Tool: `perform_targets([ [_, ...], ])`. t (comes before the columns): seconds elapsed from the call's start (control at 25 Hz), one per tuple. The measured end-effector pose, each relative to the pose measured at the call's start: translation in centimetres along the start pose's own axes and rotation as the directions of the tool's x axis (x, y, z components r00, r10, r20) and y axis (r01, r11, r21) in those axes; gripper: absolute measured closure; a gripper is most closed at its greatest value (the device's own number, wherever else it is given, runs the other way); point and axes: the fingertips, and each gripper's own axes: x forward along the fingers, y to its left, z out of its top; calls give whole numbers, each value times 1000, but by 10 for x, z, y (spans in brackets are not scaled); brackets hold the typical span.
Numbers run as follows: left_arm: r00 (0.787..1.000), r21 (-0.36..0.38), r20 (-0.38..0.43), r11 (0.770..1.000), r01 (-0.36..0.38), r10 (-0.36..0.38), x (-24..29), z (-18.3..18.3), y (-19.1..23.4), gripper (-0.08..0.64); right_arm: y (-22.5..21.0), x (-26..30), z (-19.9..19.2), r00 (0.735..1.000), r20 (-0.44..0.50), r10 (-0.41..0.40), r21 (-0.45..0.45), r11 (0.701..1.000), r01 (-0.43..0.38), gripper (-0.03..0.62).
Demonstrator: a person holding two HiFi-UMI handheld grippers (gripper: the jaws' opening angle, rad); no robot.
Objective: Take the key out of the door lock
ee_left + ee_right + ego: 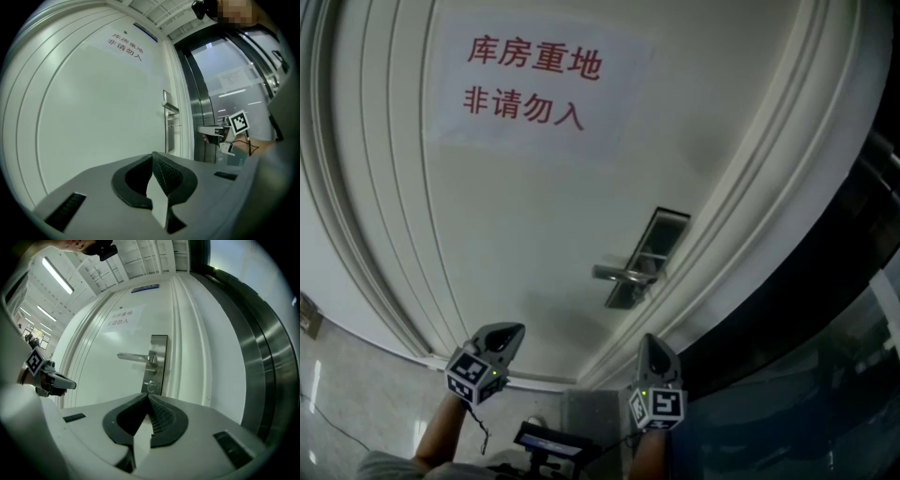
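Two grippers, both with jaws pressed together on nothing: left gripper (514,332) and right gripper (649,341) are held level, low and short of the door (534,216). The key (150,386) sits at the lock cylinder just under the lever handle (135,357), on the steel lock plate (159,345) by the door's right edge. It is small at this range and its head is barely readable. The right gripper points roughly toward it, well apart. Risks, as judged: jaws that arrive closed would butt the key head instead of straddling it, so they need to spread first. The handle hangs just above the key, and a high approach could knock the lever. A pinch on the rim of the head rather than its flats may slip off. Pulling off-axis, or before the key is turned to its release position, could jam or bend it. The left gripper stands off to the side and gives no steadying.
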Motion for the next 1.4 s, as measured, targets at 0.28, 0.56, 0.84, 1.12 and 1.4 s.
perform_targets([
  [0.28,1000,-8,-2,1000,-14,14,11,-2,9,552,-5,27,17,1000,0,0,-97,995,0,588],
  [0.56,1000,-19,-10,1000,-21,21,15,-6,13,552,-5,41,19,1000,-22,14,-263,965,-19,541],
  [0.84,1000,-26,-10,999,-23,23,16,-7,17,552,-2,55,24,1000,-29,12,-337,941,-21,479],
  [1.12,999,-34,-12,999,-34,34,13,-9,25,552,-1,70,24,999,-52,-10,-480,877,-16,462],
  [1.4,999,-47,-11,998,-42,42,12,-11,33,552,1,82,19,997,-69,-21,-558,830,-21,462],
])
